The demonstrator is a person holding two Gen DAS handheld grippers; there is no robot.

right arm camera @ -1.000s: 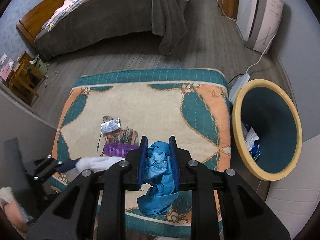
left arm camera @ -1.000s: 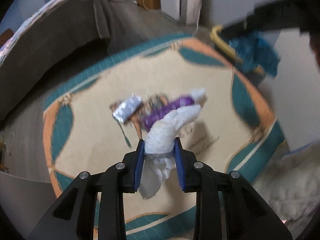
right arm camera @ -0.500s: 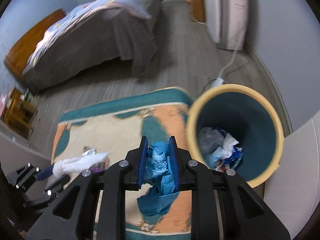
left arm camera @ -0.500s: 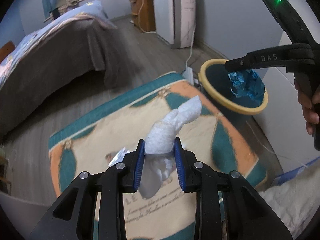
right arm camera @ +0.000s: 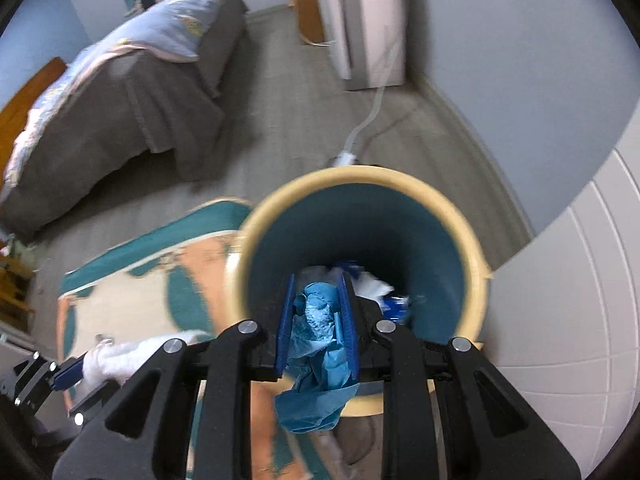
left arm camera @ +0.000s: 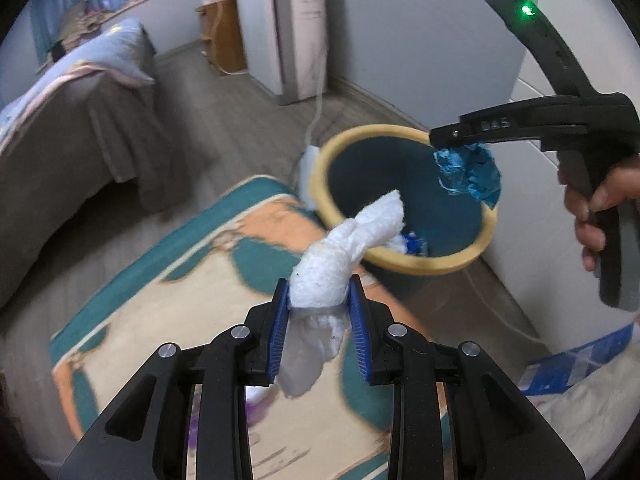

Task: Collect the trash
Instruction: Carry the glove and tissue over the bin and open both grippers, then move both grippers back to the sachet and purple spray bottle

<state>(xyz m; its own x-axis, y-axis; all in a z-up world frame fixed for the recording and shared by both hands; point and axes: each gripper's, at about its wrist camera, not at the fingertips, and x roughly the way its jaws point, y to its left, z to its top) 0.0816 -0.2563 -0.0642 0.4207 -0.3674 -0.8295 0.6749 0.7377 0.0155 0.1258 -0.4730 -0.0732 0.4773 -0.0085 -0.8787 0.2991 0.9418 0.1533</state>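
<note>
The left gripper [left arm camera: 320, 312] jaws clench a white tissue wad [left arm camera: 340, 256] short of the bin [left arm camera: 400, 264]. Only the right view shows the right gripper [right arm camera: 316, 320] grasping blue crumpled paper [right arm camera: 316, 340] over trash inside; a second ago both hung above the rug [left arm camera: 160, 312].

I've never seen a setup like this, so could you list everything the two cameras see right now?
Bin: one, yellow rim, teal inside, beside the rug, scraps in it.
Rug: one, cream, teal, orange, on the floor.
Bed: one, grey cover, far left.
White appliance: one, by the wall.
White wad: one, in left gripper.
Blue wad: one, in right gripper, over the bin.
Hand: one, holding the right gripper's handle.
</note>
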